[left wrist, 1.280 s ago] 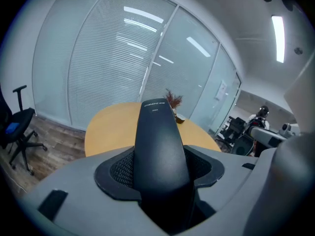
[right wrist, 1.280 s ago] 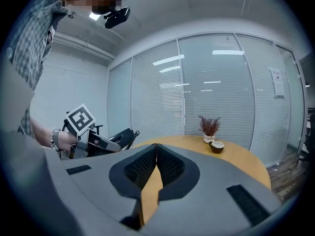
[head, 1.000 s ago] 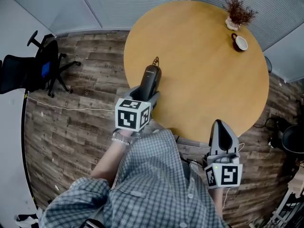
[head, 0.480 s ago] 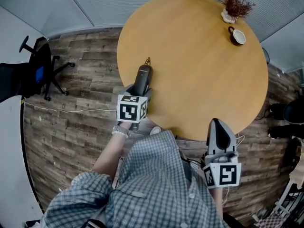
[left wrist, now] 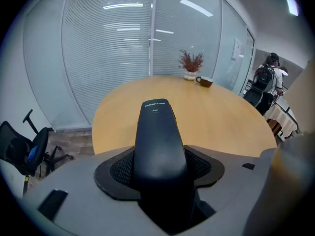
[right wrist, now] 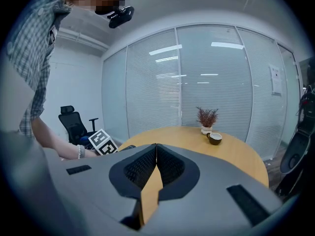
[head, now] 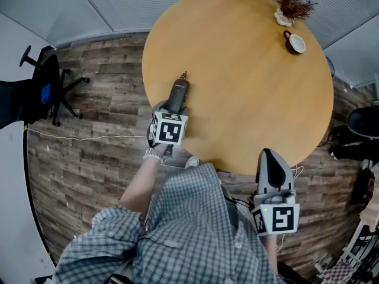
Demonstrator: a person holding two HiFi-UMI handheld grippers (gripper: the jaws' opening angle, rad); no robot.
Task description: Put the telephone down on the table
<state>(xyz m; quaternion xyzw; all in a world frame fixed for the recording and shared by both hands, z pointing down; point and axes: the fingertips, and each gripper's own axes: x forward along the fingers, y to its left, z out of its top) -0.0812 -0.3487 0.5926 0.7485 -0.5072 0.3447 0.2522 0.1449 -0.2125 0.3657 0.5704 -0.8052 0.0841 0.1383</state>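
Observation:
The telephone (head: 178, 92) is a black handset with a short cord stub at its far tip. My left gripper (head: 174, 105) is shut on its lower half, and it points out over the left edge of the round wooden table (head: 249, 93). In the left gripper view the telephone (left wrist: 158, 139) fills the gap between the mesh pads (left wrist: 203, 165). Whether it touches the tabletop I cannot tell. My right gripper (head: 274, 161) hangs near the table's front edge, shut with nothing in it; in the right gripper view its jaws meet (right wrist: 156, 154).
A dried plant in a white pot (head: 290, 6) and a dark cup (head: 295, 42) stand at the table's far right. A black office chair (head: 40, 87) and a thin cable (head: 89, 136) are on the wooden floor at left. A person with a backpack (left wrist: 268, 80) stands behind the glass wall.
The left gripper with the telephone has moved forward and down toward the table's left edge. The right gripper has stayed where it was.

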